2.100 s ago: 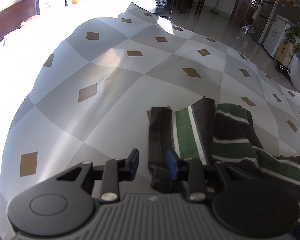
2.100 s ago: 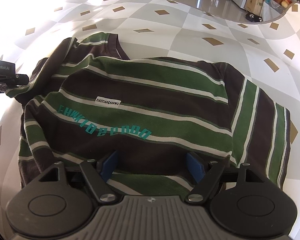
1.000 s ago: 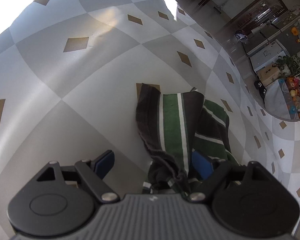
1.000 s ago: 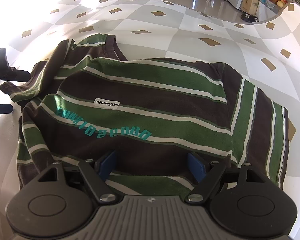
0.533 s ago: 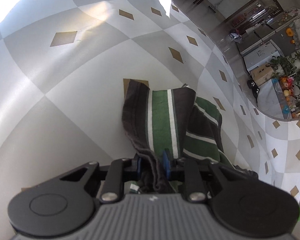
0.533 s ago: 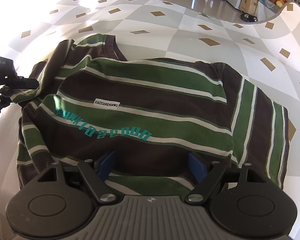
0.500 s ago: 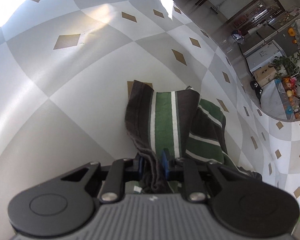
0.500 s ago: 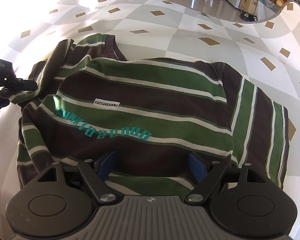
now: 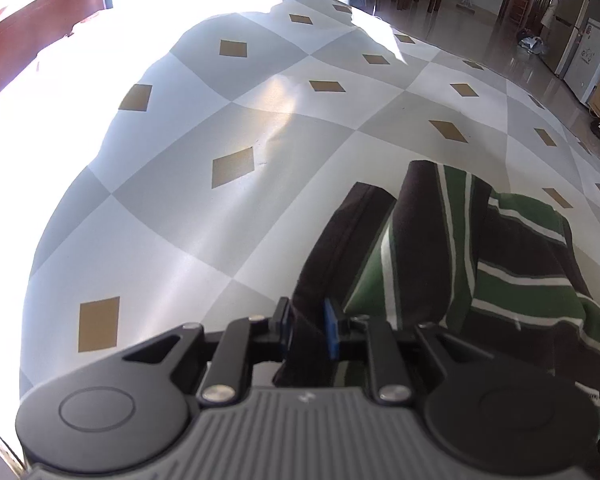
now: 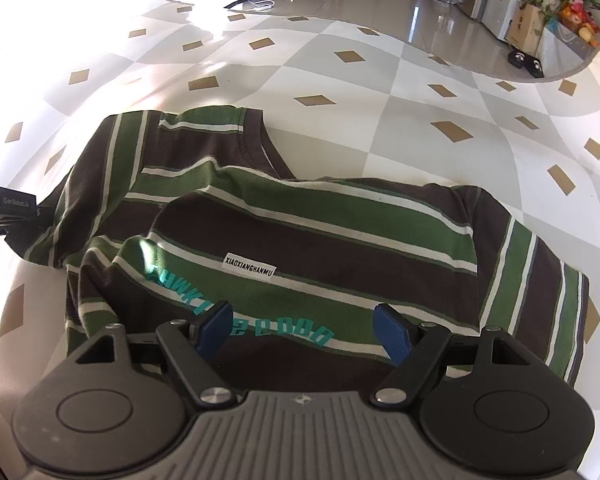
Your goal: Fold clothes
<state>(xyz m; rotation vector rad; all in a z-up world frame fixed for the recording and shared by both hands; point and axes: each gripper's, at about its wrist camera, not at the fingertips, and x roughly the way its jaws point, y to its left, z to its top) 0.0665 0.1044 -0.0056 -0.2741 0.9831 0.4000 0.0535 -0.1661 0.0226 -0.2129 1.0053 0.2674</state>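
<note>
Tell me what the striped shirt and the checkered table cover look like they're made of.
Striped shirt: probably a soft cotton-type knit, matte; it slumps in limp folds and has a ribbed collar. Table cover: likely a vinyl or coated cloth, smooth with a slight sheen; sunlight glares off it and it creases shallowly. Neither is certain from looks alone.

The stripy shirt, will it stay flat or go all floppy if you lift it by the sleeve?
Probably floppy: the shirt already lies in soft folds and wrinkles on the tablecloth. Where the left hand-held gripper pinches the sleeve, the cloth bunches, so the rest would likely dangle. It looks thin, so probably light.
</note>
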